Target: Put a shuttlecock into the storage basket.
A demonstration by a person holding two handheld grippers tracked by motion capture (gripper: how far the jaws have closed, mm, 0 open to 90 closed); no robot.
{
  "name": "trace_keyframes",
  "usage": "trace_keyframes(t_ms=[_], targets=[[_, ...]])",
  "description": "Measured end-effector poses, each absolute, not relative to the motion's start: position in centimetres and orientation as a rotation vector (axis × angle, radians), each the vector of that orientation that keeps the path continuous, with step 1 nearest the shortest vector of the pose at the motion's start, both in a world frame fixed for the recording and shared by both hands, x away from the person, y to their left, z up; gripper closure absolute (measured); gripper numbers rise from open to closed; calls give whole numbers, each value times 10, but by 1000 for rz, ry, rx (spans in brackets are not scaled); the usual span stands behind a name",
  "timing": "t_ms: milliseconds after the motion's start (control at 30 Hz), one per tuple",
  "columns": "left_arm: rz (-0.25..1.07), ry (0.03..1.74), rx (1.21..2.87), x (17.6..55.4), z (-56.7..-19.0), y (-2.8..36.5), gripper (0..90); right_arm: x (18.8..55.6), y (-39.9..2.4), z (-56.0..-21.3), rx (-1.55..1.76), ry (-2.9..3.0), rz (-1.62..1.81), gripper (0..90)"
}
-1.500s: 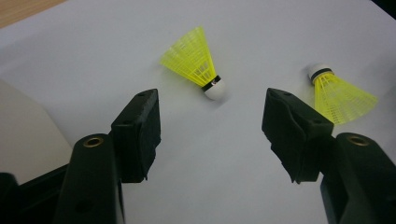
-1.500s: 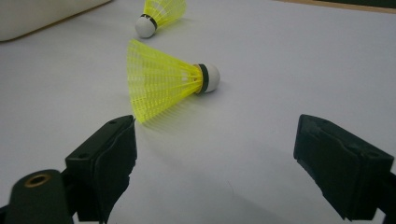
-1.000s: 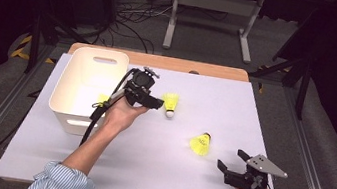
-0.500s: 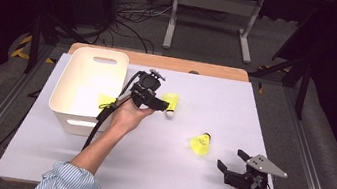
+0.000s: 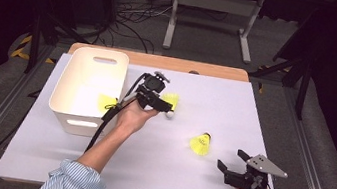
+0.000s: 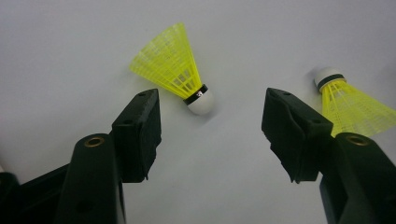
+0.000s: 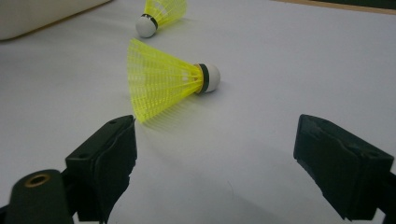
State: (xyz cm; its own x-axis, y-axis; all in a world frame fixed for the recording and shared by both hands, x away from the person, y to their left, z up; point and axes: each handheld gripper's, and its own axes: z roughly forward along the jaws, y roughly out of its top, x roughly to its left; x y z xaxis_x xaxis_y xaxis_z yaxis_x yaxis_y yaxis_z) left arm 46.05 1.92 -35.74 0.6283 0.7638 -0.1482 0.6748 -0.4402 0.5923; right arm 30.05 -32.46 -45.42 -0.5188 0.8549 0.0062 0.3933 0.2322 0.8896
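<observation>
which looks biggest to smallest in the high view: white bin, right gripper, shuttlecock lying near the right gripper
1. white bin
2. right gripper
3. shuttlecock

The right gripper sits nearer the camera, so its lead over the shuttlecock may be overstated.

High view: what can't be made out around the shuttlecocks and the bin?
- Yellow plastic shuttlecock with white cork tip, high view: partly covered by the left gripper; contact unclear.
- Yellow item in the white plastic bin, high view: cut by the bin wall and gripper cable; shape not certain.
- Second yellow shuttlecock, left gripper view: skirt hidden behind a jaw.
</observation>
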Motion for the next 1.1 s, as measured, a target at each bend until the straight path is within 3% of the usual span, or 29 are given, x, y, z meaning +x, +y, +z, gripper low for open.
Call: trace_keyframes(t_ms=[1100], targets=[[146, 1213, 2256, 487, -393, 0, 376, 301, -324, -455, 1139, 2025, 1239, 140]])
